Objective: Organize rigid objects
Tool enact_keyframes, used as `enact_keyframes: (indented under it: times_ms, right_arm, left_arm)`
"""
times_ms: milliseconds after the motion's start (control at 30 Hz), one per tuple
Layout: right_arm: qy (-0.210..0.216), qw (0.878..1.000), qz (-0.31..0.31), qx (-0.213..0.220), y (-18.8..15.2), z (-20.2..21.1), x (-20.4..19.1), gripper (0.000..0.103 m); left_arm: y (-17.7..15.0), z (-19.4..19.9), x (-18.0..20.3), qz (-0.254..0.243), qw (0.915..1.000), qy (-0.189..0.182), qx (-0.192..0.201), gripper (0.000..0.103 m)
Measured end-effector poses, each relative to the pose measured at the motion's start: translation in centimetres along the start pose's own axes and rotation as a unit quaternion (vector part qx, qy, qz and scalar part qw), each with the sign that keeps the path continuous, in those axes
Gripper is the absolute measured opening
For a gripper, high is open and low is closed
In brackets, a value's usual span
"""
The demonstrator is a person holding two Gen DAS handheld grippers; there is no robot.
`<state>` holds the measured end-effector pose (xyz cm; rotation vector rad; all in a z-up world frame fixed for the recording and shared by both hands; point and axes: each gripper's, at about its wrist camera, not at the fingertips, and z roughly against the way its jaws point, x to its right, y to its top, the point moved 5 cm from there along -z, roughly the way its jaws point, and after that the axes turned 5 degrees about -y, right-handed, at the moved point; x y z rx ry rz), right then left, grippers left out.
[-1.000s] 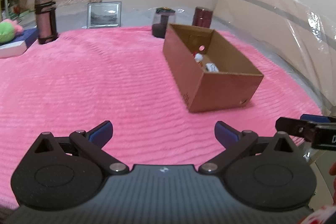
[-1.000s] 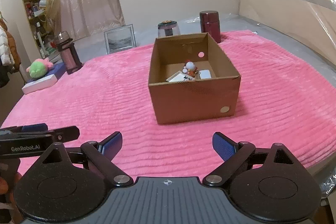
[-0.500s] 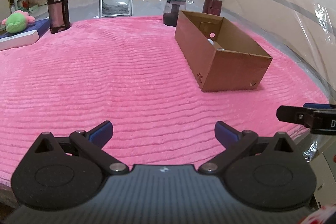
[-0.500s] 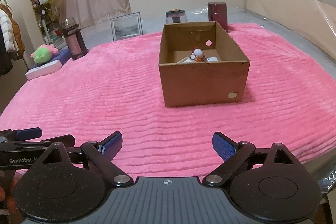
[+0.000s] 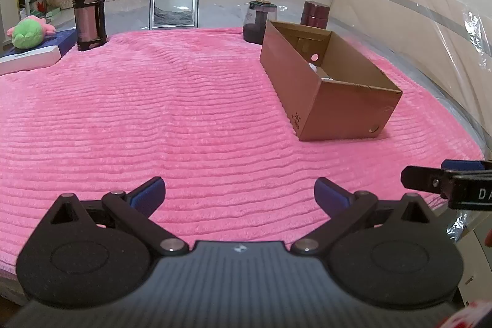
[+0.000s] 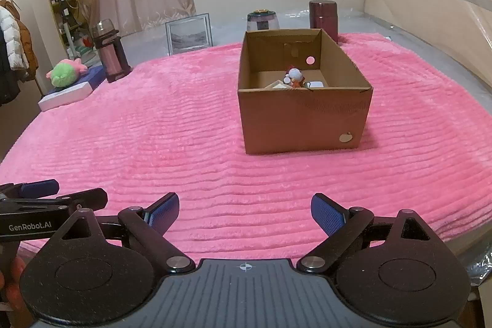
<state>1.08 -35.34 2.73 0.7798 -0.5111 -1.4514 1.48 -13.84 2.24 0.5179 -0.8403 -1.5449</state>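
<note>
On a bed spread with a pink blanket (image 6: 184, 143), two hand-held grippers hang side by side over the near edge, both spread wide and gripping nothing. From the left: a green plush (image 6: 64, 75) lies on a flat white-and-blue box (image 6: 66, 94) at the blanket's far left corner, with a steel thermos (image 5: 89, 14) upright just beside it and a framed picture (image 5: 174, 10) propped further along the far edge. The left gripper (image 5: 239, 194) points across bare blanket, its blue pads (image 5: 147, 195) well apart. To its right, the right gripper (image 6: 245, 212) faces an open cardboard box (image 6: 304, 119) standing on the blanket well ahead of it. Inside the box, toward the near wall, sit a small figurine (image 6: 294, 76), a white item (image 6: 315, 84) and a pale flat piece (image 6: 278, 85); what they are is too small to tell. Behind the box stand a dark glass jar (image 6: 262, 20) and a maroon canister (image 6: 323, 17), both upright off the blanket's far edge. Clear plastic sheeting (image 6: 430, 14) covers the headboard at right.
</note>
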Motion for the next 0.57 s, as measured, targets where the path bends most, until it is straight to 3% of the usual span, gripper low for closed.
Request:
enact_keyframes:
  times_ms: [567]
  right_arm:
    - [-0.002, 1.000, -0.005, -0.009, -0.43, -0.50, 0.19, 0.090]
  left_arm:
    - [0.00, -0.27, -0.29, 0.009, 0.9999, -0.010, 0.007, 0.102]
